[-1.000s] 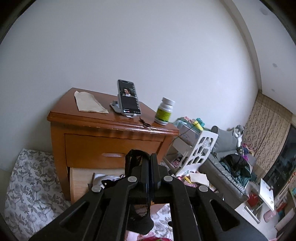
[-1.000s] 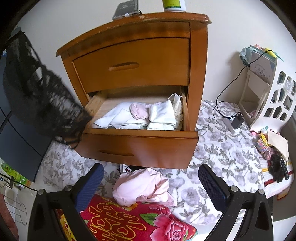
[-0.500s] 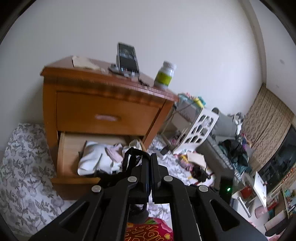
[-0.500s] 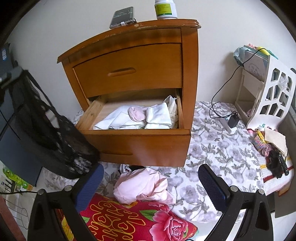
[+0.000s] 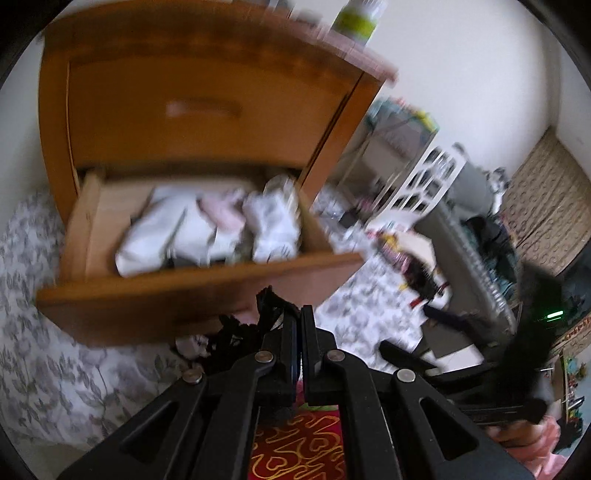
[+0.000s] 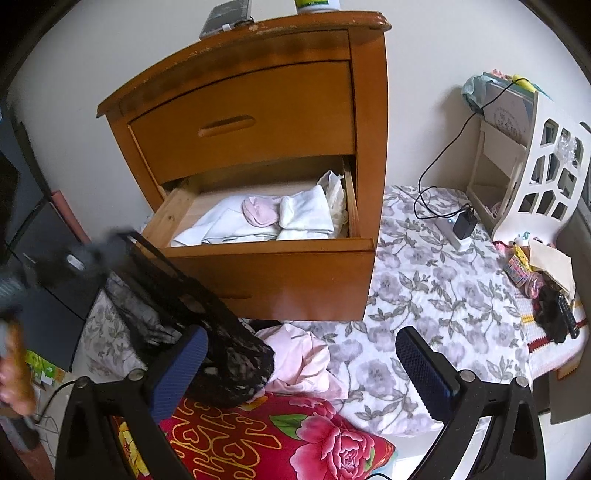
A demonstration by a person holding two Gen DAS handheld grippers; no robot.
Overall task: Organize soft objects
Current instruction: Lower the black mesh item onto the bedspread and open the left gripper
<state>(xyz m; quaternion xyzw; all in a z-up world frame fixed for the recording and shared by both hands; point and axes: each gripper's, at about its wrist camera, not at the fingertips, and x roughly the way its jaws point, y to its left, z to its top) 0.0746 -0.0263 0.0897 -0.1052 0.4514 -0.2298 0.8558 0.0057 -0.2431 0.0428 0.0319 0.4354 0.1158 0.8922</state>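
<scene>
Pinching the black lace garment [image 6: 192, 321] between pressed-together fingers, the left gripper [image 5: 298, 325] hung low in front of the open lower drawer [image 6: 266, 254] of the wooden nightstand [image 6: 258, 92]; the left view was blurred, so little more of the grasp could be read there. In the right view the garment draped from that pinch as a long, limp strip, its long axis slanting from upper left down to lower right, with the gathered lower end resting on the red floral cushion [image 6: 277, 439] and touching the pink cloth [image 6: 299, 362] crumpled on the flowered bedspread [image 6: 424, 295]. Held by one end this way, the lace probably hung free so it could be carried toward the drawer, where folded white cloths [image 6: 255, 221] and a pink piece [image 6: 260, 212] already lay packed toward the right side, leaving bare wood on the left. The right gripper [image 6: 301, 369] stood spread wide and empty, its blue-padded fingers [image 6: 424, 373] either side of the pink cloth, seemingly placed to take that piece next. A green-labelled bottle [image 5: 356, 16] stood on the nightstand top.
</scene>
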